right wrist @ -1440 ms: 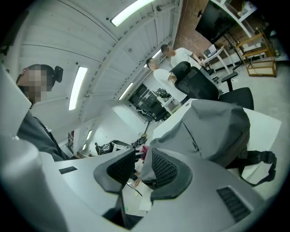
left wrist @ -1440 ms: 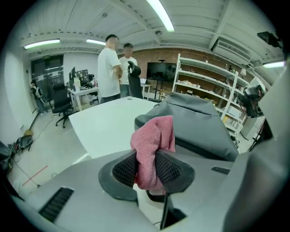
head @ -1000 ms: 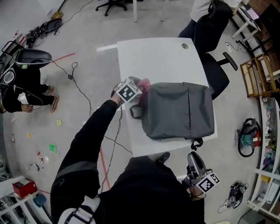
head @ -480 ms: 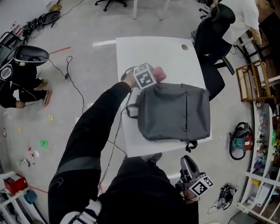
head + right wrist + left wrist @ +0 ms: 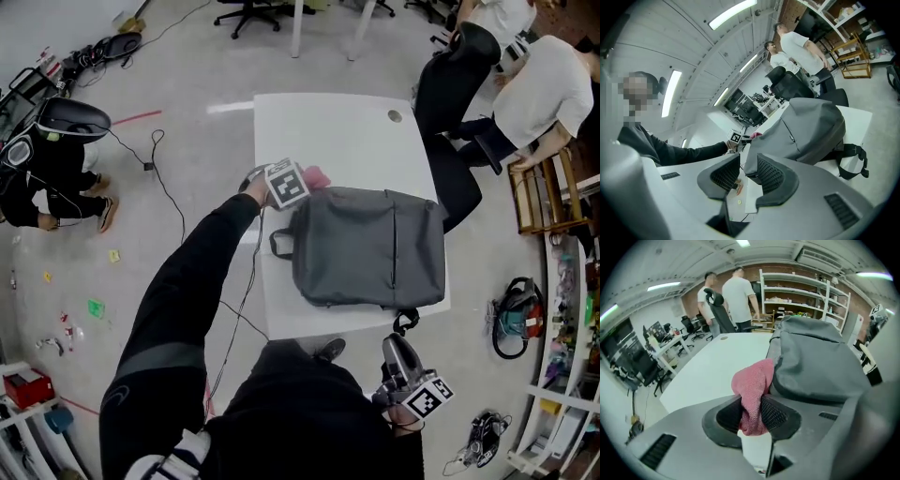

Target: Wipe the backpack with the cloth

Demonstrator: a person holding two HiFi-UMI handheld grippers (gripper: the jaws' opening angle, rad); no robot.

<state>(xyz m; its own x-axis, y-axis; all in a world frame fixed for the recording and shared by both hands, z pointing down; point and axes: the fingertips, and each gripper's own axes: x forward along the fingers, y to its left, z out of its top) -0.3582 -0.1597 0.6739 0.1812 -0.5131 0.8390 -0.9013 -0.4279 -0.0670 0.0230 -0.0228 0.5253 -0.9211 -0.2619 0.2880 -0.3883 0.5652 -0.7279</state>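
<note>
Grey backpack (image 5: 370, 248) flat on white worktop (image 5: 328, 122). At its far-left corner, left tool (image 5: 751, 411) clenched on red cloth (image 5: 752, 385). Right tool (image 5: 743, 176) released, empty, beyond worktop's near edge. Risk: unbraced backpack may slide under wiping; cloth may slip from pinch.

light: bright, ceiling strips (image 5: 731, 13) | shadows: soft | edges: fisheye-warped, dark

The backpack (image 5: 366, 248) blocks the table's (image 5: 328, 131) near half, leaving its far half passable.

Office-lab: swivel chair (image 5: 448, 89), wall shelving (image 5: 806, 301), bare floor (image 5: 187, 56).
</note>
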